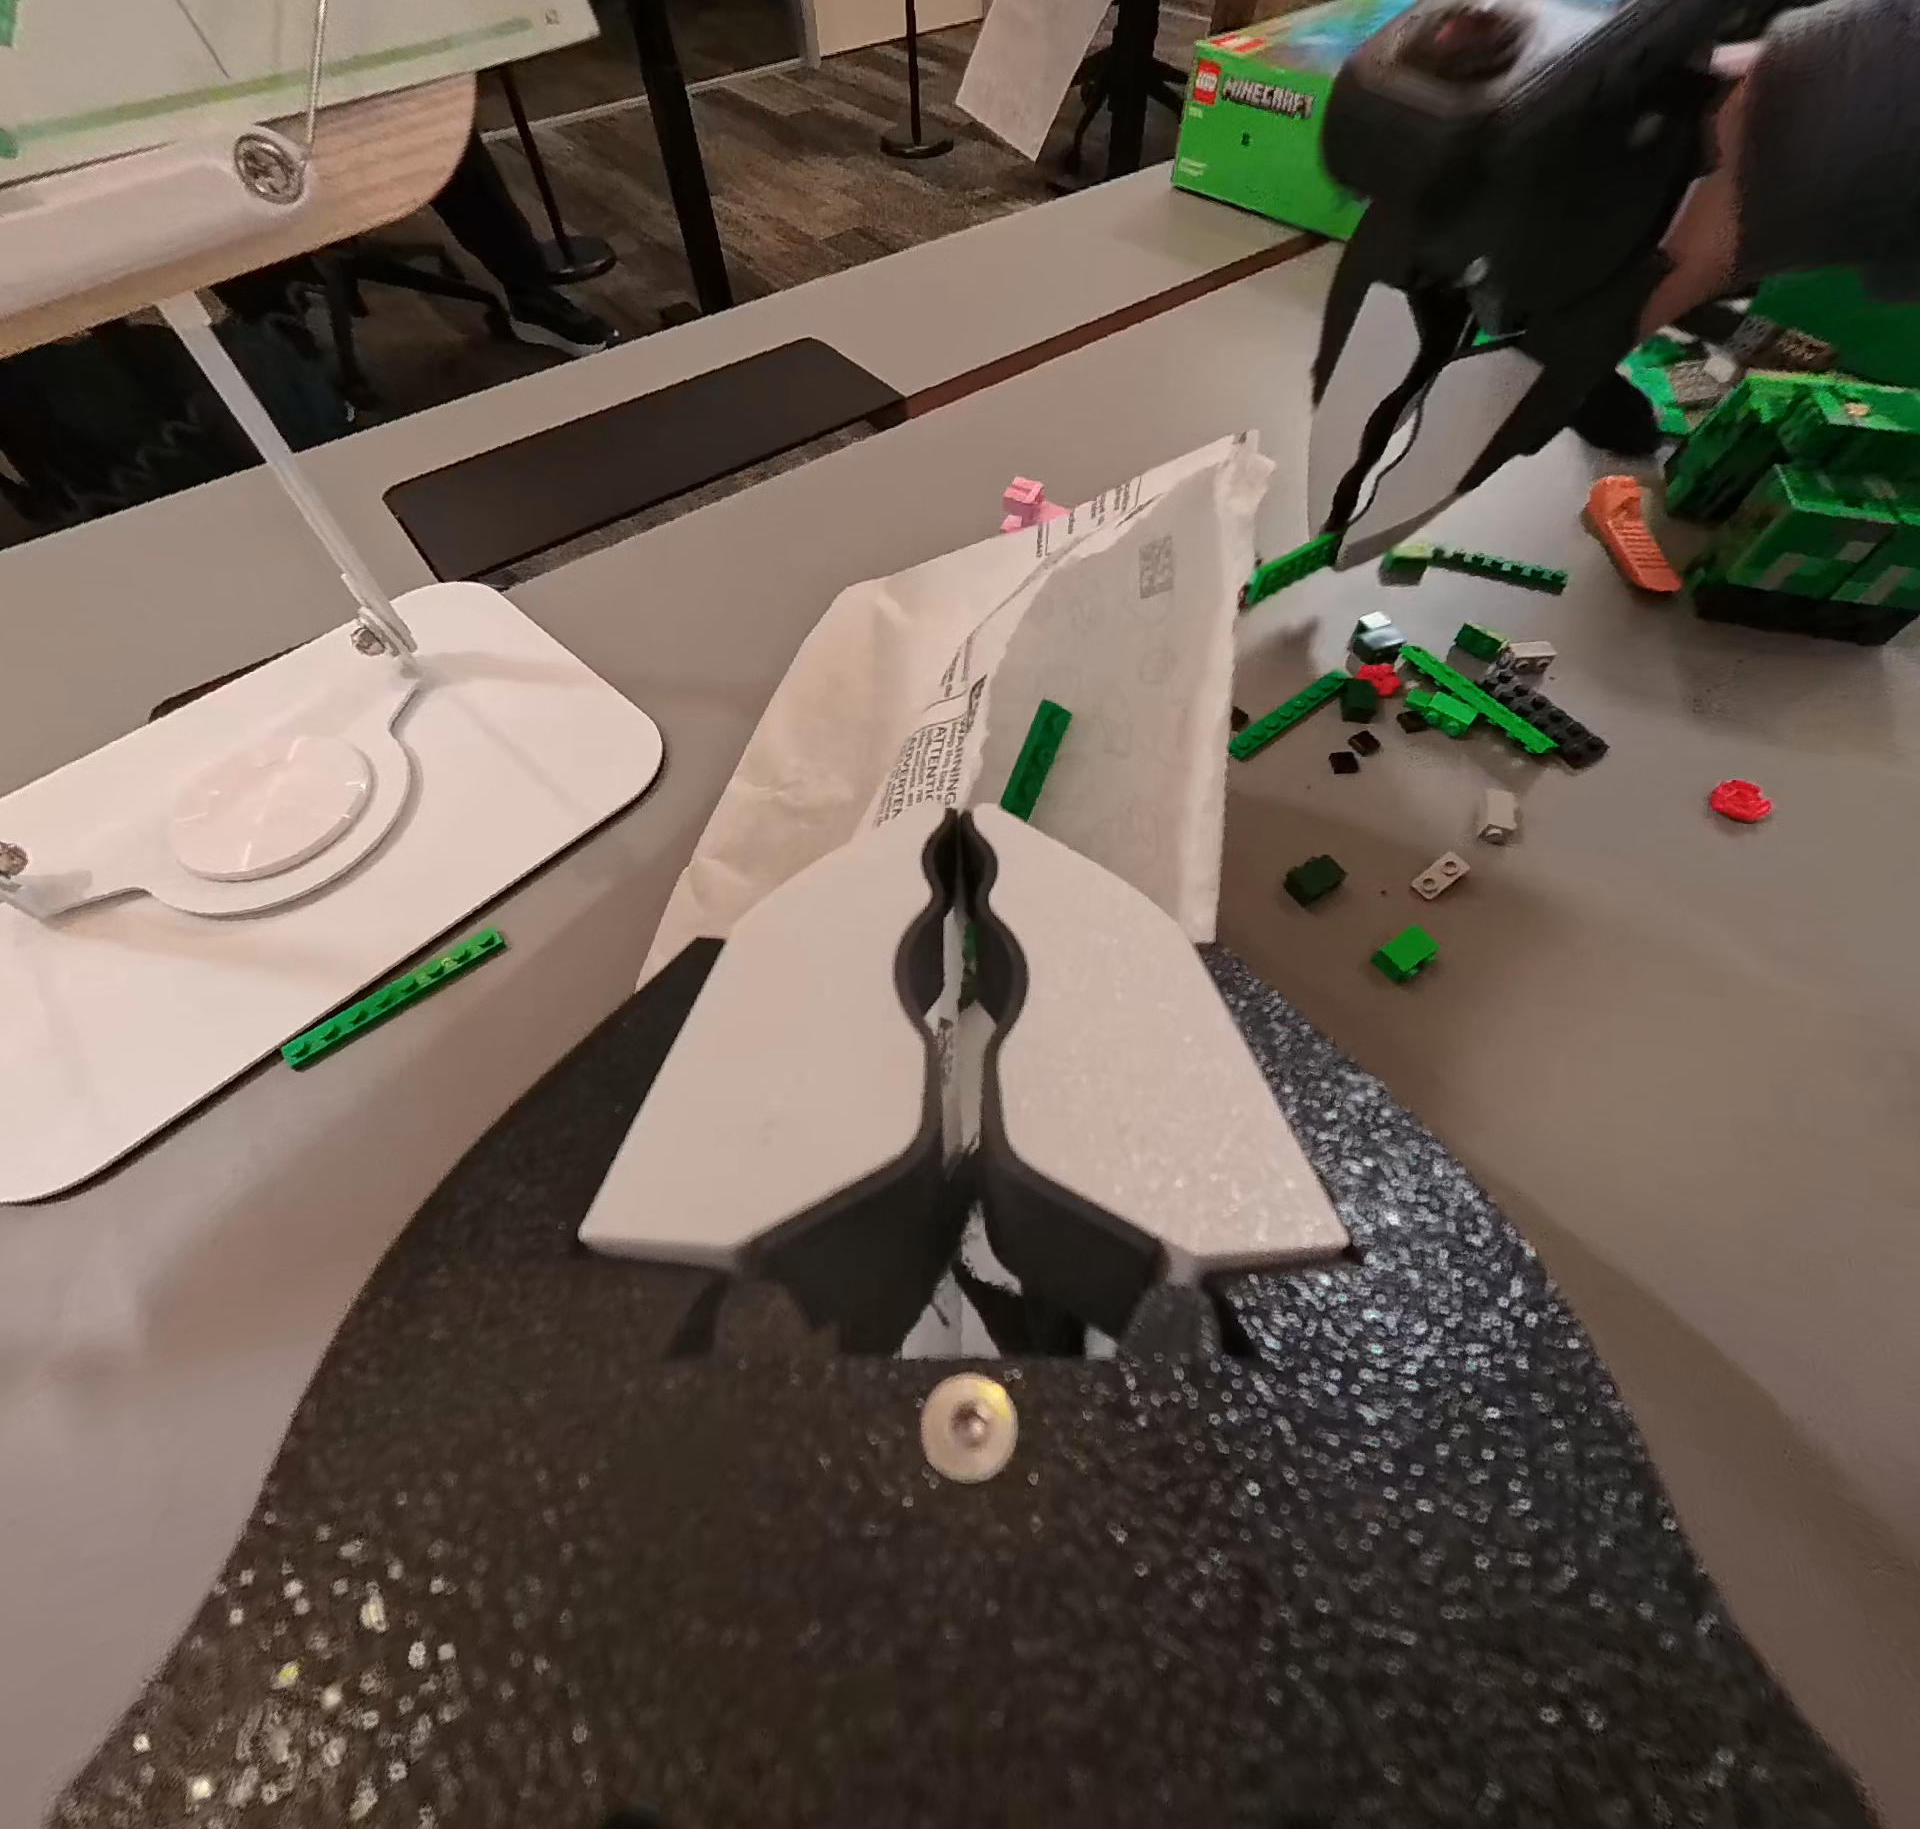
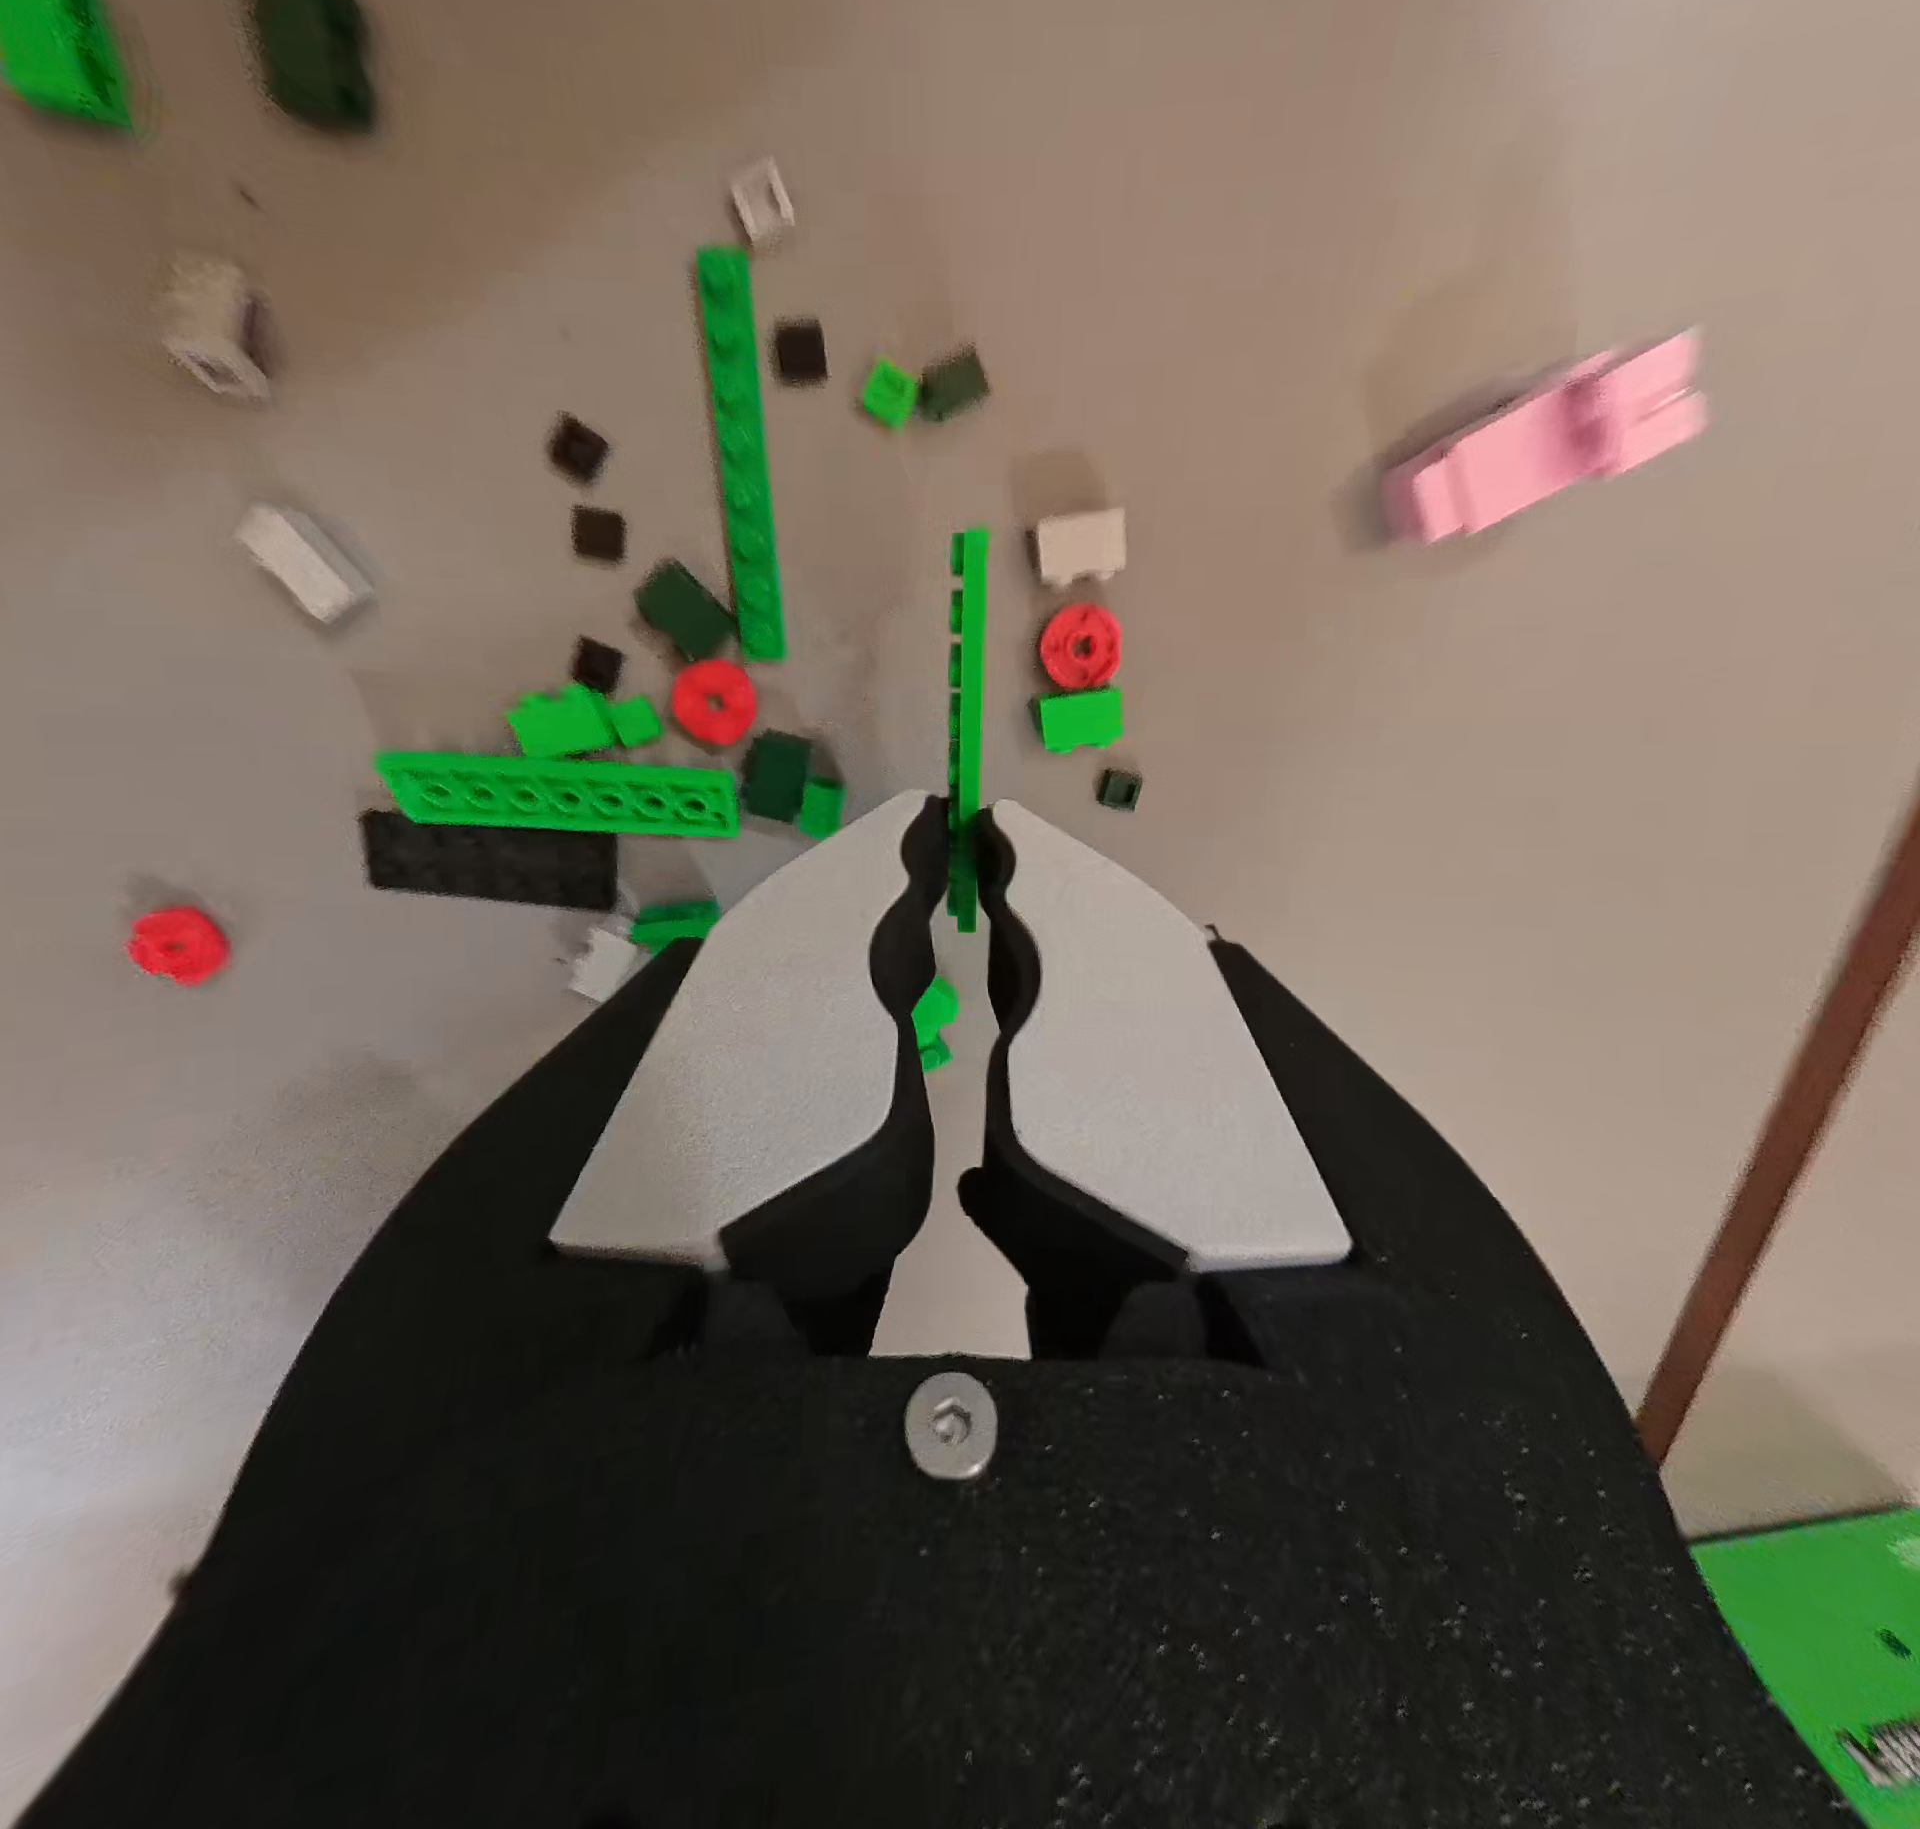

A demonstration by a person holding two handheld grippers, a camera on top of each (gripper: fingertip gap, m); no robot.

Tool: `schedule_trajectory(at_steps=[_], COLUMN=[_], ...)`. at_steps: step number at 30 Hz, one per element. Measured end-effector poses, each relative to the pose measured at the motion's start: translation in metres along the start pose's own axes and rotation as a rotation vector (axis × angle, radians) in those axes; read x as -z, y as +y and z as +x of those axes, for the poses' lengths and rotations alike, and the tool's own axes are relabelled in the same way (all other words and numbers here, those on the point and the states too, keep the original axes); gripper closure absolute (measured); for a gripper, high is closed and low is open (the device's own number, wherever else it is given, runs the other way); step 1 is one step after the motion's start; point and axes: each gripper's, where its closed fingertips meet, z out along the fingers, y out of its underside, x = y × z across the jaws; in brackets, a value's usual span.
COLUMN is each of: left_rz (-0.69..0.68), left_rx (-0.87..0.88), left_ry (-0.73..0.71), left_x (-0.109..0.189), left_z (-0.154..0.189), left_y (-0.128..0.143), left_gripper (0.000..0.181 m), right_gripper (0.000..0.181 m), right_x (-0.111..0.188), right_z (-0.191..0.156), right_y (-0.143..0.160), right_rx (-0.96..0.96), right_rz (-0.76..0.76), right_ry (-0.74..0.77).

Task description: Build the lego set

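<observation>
**Grippers clamped on bag and plate over scattered bricks**

Blur smears much of the right wrist view: the pink piece (image 2: 1548, 449) toward the far edge of the worktop (image 2: 1351, 221) is streaked, and the bricks at the upper left are soft blobs. In the left wrist view the green set box (image 1: 1262, 143) at the worktop's far edge is partly hidden behind the other tool, and a person's hand (image 1: 1766, 169) holding that tool is cut off at the frame's right side. The half-built green model (image 1: 1808, 522) is also cropped there.

The left hand-held gripper (image 1: 961, 829) has its fingers pinched onto the white paper bag (image 1: 1039, 657), whose torn mouth opens away from the camera; a green plate (image 1: 1034, 756) lies on the bag.

The right hand-held gripper (image 2: 966, 818) points steeply down at the worktop, its fingers closed on a thin green plate (image 2: 968, 699) held on edge, sticking out past the tips. Seen from the left wrist view, this plate (image 1: 1294, 566) hangs tilted near the bag's upper corner.

Loose green, black, grey and red pieces (image 2: 644, 699) lie spread on the worktop under it. An orange brick separator (image 1: 1631, 548) rests beside the model. A white stand base (image 1: 312, 823) sits toward the worktop's left edge, a long green plate (image 1: 395, 998) on its near edge.
</observation>
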Motion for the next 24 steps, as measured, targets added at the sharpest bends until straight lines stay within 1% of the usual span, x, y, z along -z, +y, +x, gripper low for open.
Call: schedule_trajectory(at_steps=[2, 5, 7, 9, 10, 12, 14, 15, 16, 19, 22, 24], left_rz=[0.006, 0.005, 0.0, -0.003, -0.005, -0.006, -0.006, -0.005, -0.004, 0.002, 0.006, 0.009], left_rx=[0.018, 0.044, 0.051, 0.051, 0.052, 0.054, 0.056, 0.059, 0.061, 0.062, 0.062, 0.058], left_ry=[0.005, 0.012, 0.013, 0.011, 0.011, 0.01, 0.013, 0.015, 0.018, 0.03, 0.039, 0.041], left_x=[0.001, 0.0, -0.001, -0.001, -0.001, -0.001, 0.0, 0.0, 0.001, 0.002, 0.003, 0.003], left_z=[0.0, 0.001, 0.001, 0.002, 0.002, 0.001, 0.001, 0.002, 0.002, 0.004, 0.006, 0.007], left_y=[-0.001, -0.001, 0.0, 0.0, 0.0, 0.0, 0.0, 0.0, -0.001, -0.002, -0.004, -0.004], left_gripper=[0.181, 0.181, 0.181, 0.181, 0.181, 0.181, 0.181, 0.181, 0.181, 0.181, 0.181, 0.181], right_gripper=[0.177, 0.177, 0.177, 0.177, 0.177, 0.177, 0.177, 0.177, 0.177, 0.177, 0.177, 0.174], right_x=[0.022, 0.062, 0.085, 0.103, 0.108, 0.112, 0.112, 0.11, 0.107, 0.094, 0.087, 0.083], right_z=[-0.005, -0.023, -0.044, -0.063, -0.071, -0.08, -0.081, -0.079, -0.078, -0.071, -0.059, -0.055], right_y=[-0.022, -0.071, -0.108, -0.144, -0.159, -0.182, -0.196, -0.201, -0.205, -0.211, -0.209, -0.208], right_rx=[0.006, 0.085, 0.188, 0.343, 0.432, 0.613, 0.776, 0.838, 0.884, 0.941, 0.93, 0.92], right_rz=[0.109, 0.279, 0.359, 0.385, 0.372, 0.288, 0.165, 0.112, 0.075, -0.004, -0.09, -0.114], right_ry=[0.074, 0.208, 0.296, 0.424, 0.499, 0.658, 0.814, 0.868, 0.898, 0.91, 0.924, 0.914])
